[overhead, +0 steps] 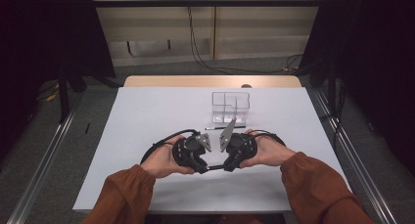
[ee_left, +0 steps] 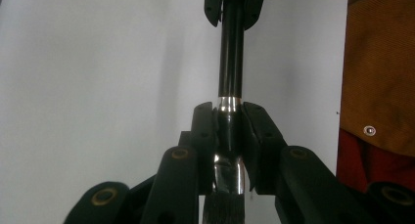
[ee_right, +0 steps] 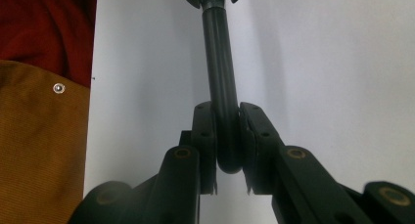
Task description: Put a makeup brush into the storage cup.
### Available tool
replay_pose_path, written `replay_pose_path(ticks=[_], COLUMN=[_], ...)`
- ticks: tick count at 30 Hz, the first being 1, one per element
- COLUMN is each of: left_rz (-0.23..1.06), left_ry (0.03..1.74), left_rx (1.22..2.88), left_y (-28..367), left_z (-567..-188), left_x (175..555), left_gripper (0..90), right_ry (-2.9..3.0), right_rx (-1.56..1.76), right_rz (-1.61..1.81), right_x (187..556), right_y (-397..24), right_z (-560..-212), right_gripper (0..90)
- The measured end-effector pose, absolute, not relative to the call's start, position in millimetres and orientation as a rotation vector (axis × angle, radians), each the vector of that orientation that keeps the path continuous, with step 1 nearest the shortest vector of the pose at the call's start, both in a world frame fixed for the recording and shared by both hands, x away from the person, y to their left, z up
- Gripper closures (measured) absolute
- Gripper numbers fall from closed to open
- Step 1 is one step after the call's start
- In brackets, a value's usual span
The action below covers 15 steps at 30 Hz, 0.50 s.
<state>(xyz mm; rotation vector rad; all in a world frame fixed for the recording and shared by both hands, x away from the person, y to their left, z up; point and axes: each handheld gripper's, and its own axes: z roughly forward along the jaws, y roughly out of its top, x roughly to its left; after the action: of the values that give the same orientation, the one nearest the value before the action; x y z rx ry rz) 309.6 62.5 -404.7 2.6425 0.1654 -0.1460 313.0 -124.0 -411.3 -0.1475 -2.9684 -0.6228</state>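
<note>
Your left hand-held gripper (overhead: 201,168) is clamped on one end of a slim black brush (overhead: 215,167), which you hold level, just above the near middle of the white worktop (overhead: 147,116). In the left gripper view the pads squeeze the shiny metal band of the brush (ee_left: 229,136), with dark bristles showing below the jaws and the black handle running straight away to the other gripper at the top of the frame.

Your right hand-held gripper (overhead: 228,168) pinches the opposite end. In the right gripper view the rounded tip of the handle (ee_right: 226,136) sits between the two pads, which press on it from both sides (narrow jaws, nothing else between them). The two grippers face each other, close together, with only a short bare stretch of handle between them.

Farther back on the worktop, well apart from your hands, stands a clear plastic organiser (overhead: 230,106) with several compartments. A thin dark pen-like stick (overhead: 219,128) lies flat just in front of it; what it is exactly cannot be told. Your orange sleeves (overhead: 318,185) come in from the near edge.
</note>
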Motion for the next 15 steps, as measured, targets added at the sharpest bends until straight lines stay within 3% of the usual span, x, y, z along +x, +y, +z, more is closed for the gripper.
replay_pose_path(ticks=[9, 12, 15], left_rz=[-0.129, -0.117, -0.113], left_ry=[0.204, 0.223, 0.243], left_rx=[2.596, 2.58, 2.544], left_y=[66.3, 67.9, 71.1], left_z=[-405.7, -406.9, -410.2], left_x=[313.4, 314.7, 314.4], left_gripper=[73.2, 63.2, 61.1], right_ry=[-2.948, -2.95, -2.951], right_rx=[-0.153, -0.16, -0.182], right_rz=[-0.639, -0.629, -0.636], right_x=[313.2, 313.3, 313.8], right_y=[-127.5, -128.9, -131.3], right_z=[-410.9, -411.2, -411.5], right_gripper=[80.1, 80.1, 80.1])
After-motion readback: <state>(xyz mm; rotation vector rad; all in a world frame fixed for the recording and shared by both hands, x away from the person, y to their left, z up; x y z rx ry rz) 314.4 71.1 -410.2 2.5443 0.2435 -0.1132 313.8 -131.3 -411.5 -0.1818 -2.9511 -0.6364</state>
